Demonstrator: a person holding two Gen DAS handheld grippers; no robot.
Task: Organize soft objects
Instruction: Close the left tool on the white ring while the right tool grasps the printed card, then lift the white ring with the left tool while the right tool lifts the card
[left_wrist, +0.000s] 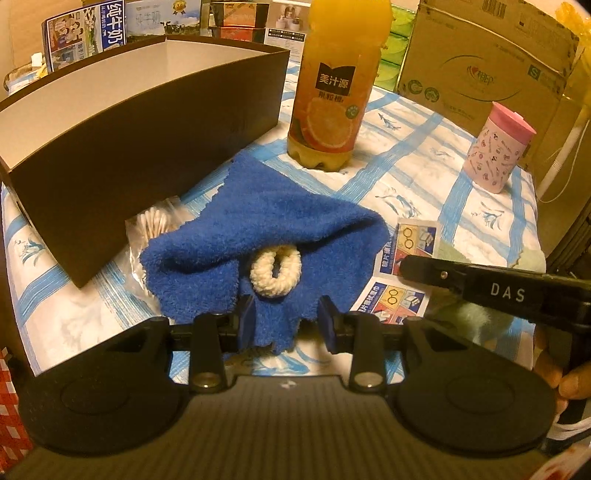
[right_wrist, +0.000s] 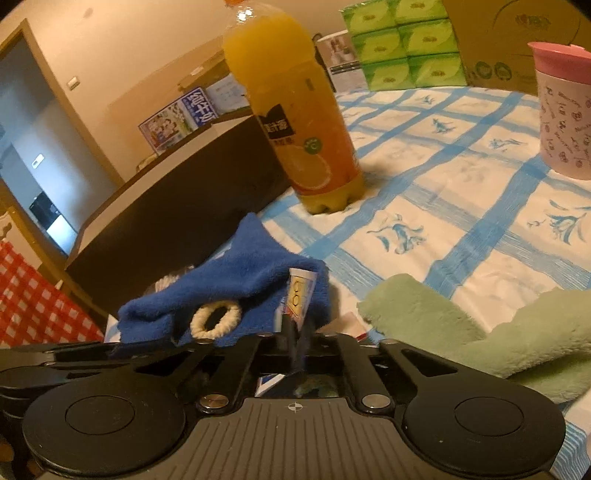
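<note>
Left tongs (left_wrist: 284, 319) pinch the blue towel (left_wrist: 258, 221); right tongs (right_wrist: 295, 325), clamped on a packet (right_wrist: 300, 295) (at 3 o'clock), may drag the towel.

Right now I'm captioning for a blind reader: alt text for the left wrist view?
The left gripper fingers grip the near edge of a blue towel carrying a cream hair tie, beside a brown box. An orange juice bottle stands behind on a blue-checked cloth.

We see a fuzzy blue cloth (left_wrist: 258, 221) crumpled on the checked bedspread (left_wrist: 424, 155), a cream loop (left_wrist: 275, 271) on it; a pale green cloth (right_wrist: 480, 325) lies nearer the right edge.
</note>
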